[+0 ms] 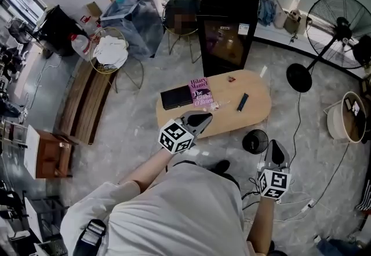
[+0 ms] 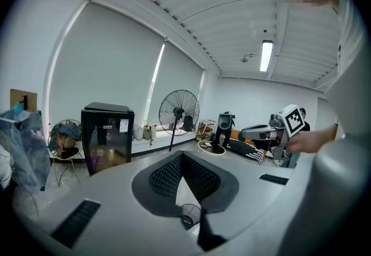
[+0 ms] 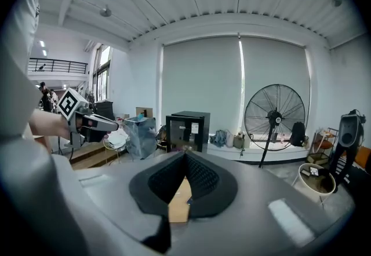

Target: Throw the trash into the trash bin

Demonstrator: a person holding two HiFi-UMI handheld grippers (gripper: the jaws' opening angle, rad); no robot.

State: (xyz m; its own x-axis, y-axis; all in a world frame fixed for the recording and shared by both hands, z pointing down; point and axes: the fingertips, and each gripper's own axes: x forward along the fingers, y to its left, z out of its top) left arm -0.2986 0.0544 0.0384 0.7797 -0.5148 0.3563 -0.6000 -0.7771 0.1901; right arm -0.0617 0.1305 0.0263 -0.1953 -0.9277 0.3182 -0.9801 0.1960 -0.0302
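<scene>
Both my left tool (image 1: 200,120) and right tool (image 1: 277,152) are pinched together, empty, aimed at the tabletop (image 1: 258,111) where trash (image 1: 222,104) lies, trash bin (image 1: 255,141) handy alongside.

One table (image 1: 255,91), one bin (image 1: 255,141)

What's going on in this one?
A person stands at a low wooden table with a gripper in each hand. The left gripper is over the table's near edge and the right gripper is over the floor. Both are shut and hold nothing. A pale scrap and a small red scrap lie on the table near a book. The black bin stands on the floor beside the table. Nothing has been picked up yet.
</scene>
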